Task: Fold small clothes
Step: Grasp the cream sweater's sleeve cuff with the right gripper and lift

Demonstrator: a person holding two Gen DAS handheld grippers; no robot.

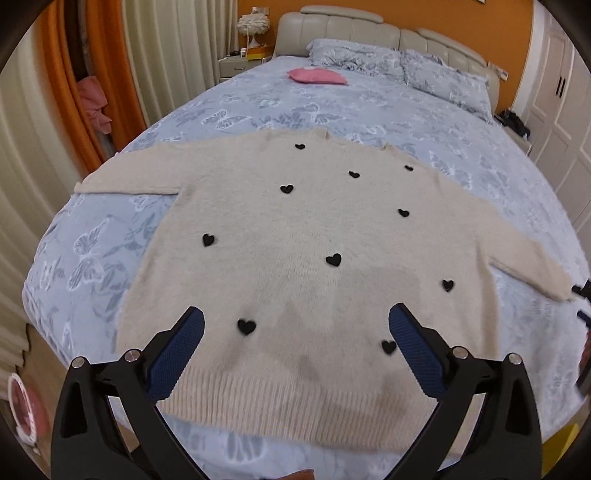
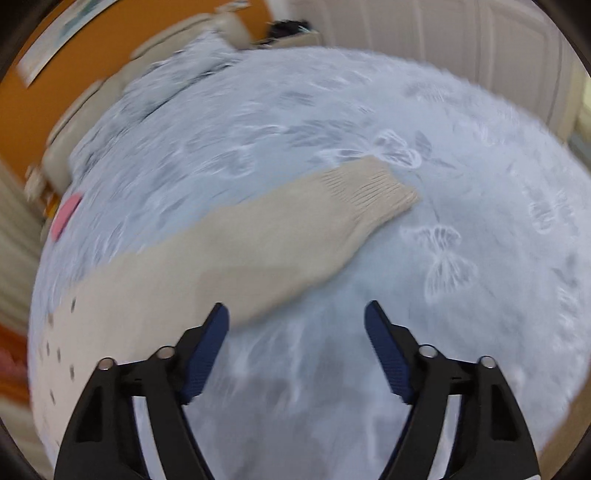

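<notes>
Cream sweater [image 1: 314,258] lies spread flat on the bed [image 1: 369,110], both sleeves out, ready for folding, with left claw [image 1: 295,332] and right claw [image 2: 295,317] both wide apart, holding nothing.

I count one cream sweater [image 1: 303,236] on one bed [image 1: 110,229]. It has ten little black hearts [image 1: 333,259] and two sleeves. I see two pillows [image 1: 399,66] at the far end, one pink folded thing [image 1: 317,76] near them, one lamp [image 1: 253,23], and two hand-held grippers, left [image 1: 295,332] and right [image 2: 296,321].
</notes>
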